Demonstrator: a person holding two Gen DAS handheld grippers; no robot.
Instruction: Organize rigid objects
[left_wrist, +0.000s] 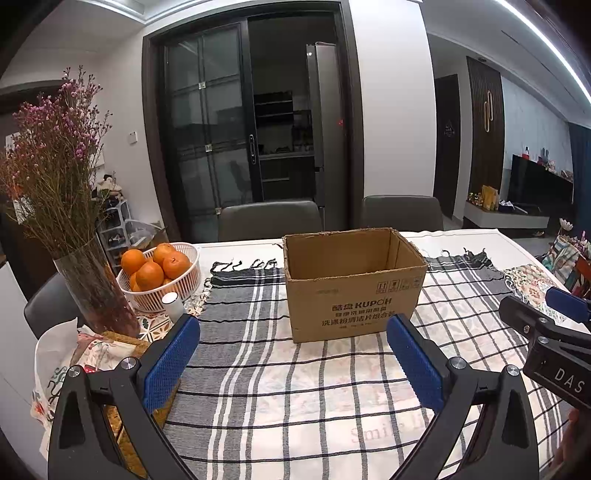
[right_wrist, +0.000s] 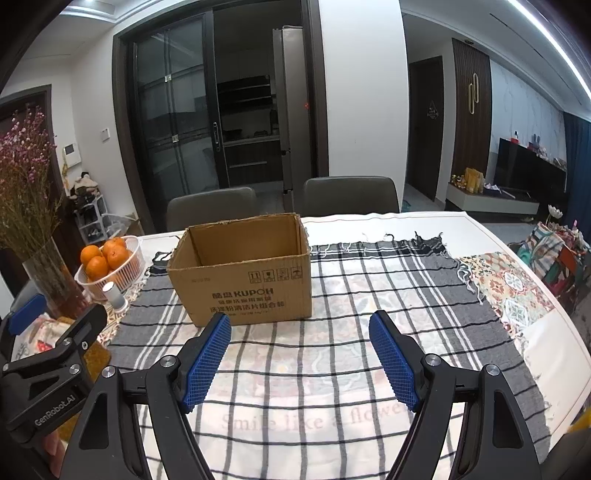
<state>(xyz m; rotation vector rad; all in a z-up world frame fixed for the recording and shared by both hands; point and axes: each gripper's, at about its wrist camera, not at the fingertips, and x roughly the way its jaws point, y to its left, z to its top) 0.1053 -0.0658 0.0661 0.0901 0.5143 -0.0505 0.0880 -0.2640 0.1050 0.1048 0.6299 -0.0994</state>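
While both tools are hovering low over the table, the open-topped brown cardboard box with printed lettering (left_wrist: 354, 284) is sitting ahead of them on the grey-and-white checked cloth (left_wrist: 277, 369), its long axis running across the frame, and nothing rigid to be sorted is showing on the cloth near it.

Going from the left in the left wrist view, a clear glass vase of dried purple flowers (left_wrist: 92, 288) is standing at the left edge, then a white slatted plastic basket of oranges (left_wrist: 162, 275) with a small white cylinder (left_wrist: 173, 304) just in front of it. These are lying nearer the left gripper (left_wrist: 293, 332), whose blue-padded jaws are standing wide apart and holding nothing. The box is falling just right of centre between its fingers.

In the right wrist view the box is lying upper left of the right gripper (right_wrist: 299, 326), which is likewise spread open and empty. I judge the left hand the nearer one for the basket side.

Only the right view is showing the patterned floral mat (right_wrist: 506, 288) at the cloth's right end in full; only the left view is showing the vase's base clearly.
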